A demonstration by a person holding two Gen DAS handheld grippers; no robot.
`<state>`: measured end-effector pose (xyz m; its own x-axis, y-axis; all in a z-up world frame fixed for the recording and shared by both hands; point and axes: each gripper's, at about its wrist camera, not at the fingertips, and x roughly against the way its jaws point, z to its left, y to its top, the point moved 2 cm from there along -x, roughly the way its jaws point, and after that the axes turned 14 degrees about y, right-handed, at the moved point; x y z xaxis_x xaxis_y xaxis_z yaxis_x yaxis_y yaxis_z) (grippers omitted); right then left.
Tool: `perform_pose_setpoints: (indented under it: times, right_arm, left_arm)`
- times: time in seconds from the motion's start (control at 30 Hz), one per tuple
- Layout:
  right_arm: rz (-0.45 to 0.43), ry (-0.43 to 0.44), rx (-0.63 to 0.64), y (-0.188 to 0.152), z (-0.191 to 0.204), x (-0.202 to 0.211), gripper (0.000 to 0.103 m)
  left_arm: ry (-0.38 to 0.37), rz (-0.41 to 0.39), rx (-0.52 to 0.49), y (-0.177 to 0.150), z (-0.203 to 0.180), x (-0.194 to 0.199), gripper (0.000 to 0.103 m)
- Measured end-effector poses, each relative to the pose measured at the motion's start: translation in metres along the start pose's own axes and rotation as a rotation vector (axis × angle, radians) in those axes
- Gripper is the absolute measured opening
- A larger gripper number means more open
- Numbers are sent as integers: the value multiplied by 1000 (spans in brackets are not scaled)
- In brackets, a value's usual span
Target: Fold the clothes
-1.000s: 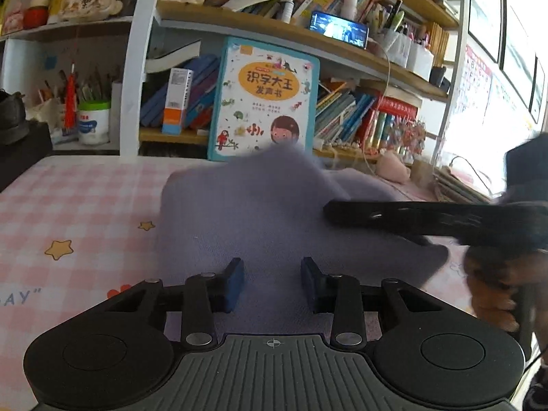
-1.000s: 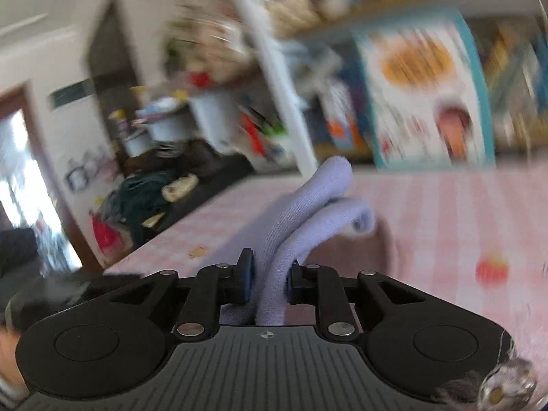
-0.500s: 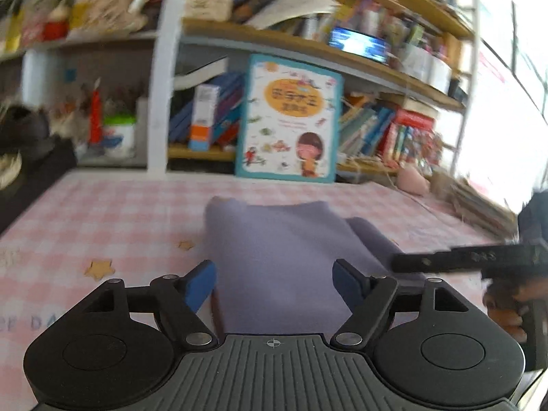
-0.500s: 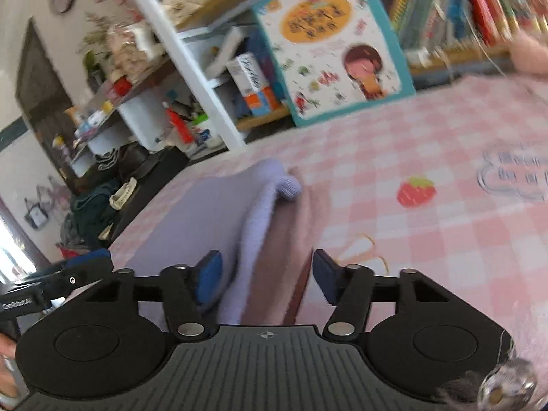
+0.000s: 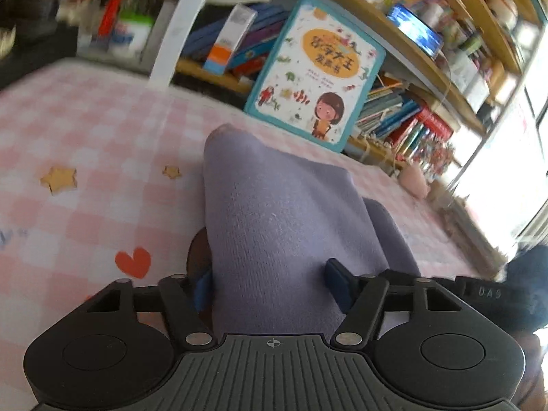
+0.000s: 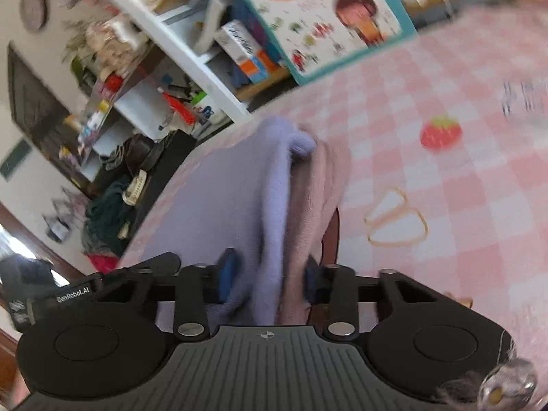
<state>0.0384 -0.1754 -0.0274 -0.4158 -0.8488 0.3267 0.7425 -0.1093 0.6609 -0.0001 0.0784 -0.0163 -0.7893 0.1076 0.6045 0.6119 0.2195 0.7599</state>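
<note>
A folded lavender fleece garment [image 5: 281,219] lies on the pink checked tablecloth [image 5: 85,144]. My left gripper [image 5: 270,282] is open, its blue-padded fingers straddling the near end of the folded stack. In the right wrist view the same garment [image 6: 239,185] shows its stacked layers edge-on, with a mauve layer beneath. My right gripper [image 6: 267,274] is open, its fingers on either side of the folded edge, not pinching it. The right gripper's body also shows at the lower right of the left wrist view [image 5: 493,294].
A children's book [image 5: 315,75] leans against the bookshelf [image 5: 394,68] at the table's far edge. A white shelf post [image 5: 178,30] stands at the back. Dark clothes [image 6: 109,212] lie heaped beyond the table's left side.
Both grippers opened and let go of the garment, which dropped flat into a folded stack. Both then moved in low over its near end, fingers spread around it.
</note>
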Motion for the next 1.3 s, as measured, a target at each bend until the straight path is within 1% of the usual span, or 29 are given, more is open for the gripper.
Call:
perform_pose_setpoints:
  times: [0.03,0.1,0.17,0.2,0.27,0.3,0.33,0.4,0.5,0.57,0.6,0.67,0.73,0.77,0.83,0.93,1.03,1.1,1.17,1.3]
  right_arm:
    - [1,-29,82,-2,10,1,25]
    - [13,-79,220,-7,24,1,23]
    - [23,-97,257,-13,26,4,23]
    - [24,-87,231,-12,23,6,25]
    - [24,-67,177,-11,15,9,33]
    - [25,-60,153,-10,12,11,42]
    - [30,-60,136,-9,10,11,47]
    - [41,-53,109,-7,5,10,48]
    - [50,-15,22,-4,-3,6,48]
    - [53,13,-29,-4,-8,2,48]
    - [53,27,-50,-4,-10,-1,49]
    - [50,46,-74,-3,-12,-3,48]
    - [45,58,-87,-3,-13,-4,38]
    - [42,61,-86,-2,-13,-5,36]
    - [30,41,-5,-4,-1,0,31]
    - [10,10,116,-6,17,7,29]
    - [-18,-11,197,-6,33,16,29]
    - [-35,-13,220,-3,39,21,29]
    - [-39,-12,221,7,38,17,29]
    - [-48,-10,221,28,36,10,29]
  left_arm:
    - [21,-32,-44,-2,-7,5,60]
    - [54,-90,-132,-7,-21,15,60]
    - [40,-69,-132,-6,-18,14,62]
    - [29,-51,-123,-5,-15,12,64]
    - [-1,-2,-74,-2,-3,8,67]
    - [-17,13,-56,-2,2,6,68]
    - [-33,21,-45,-1,5,5,68]
    - [-58,34,-30,0,10,3,69]
    - [-69,47,-13,0,10,-2,69]
    - [-85,61,23,-1,12,-6,69]
    - [-95,67,45,-2,13,-8,67]
    - [-103,64,71,-5,14,-8,64]
    - [-90,44,60,-6,12,-5,58]
    - [-81,30,46,-7,8,-1,57]
    - [-66,-4,9,-7,1,7,53]
    - [-65,-53,-39,-5,-9,19,53]
    - [-90,-74,-44,1,-11,26,53]
    - [-110,-81,-34,6,-11,29,53]
    - [-123,-83,-30,12,-12,29,53]
    - [-121,-88,-45,30,-14,21,53]
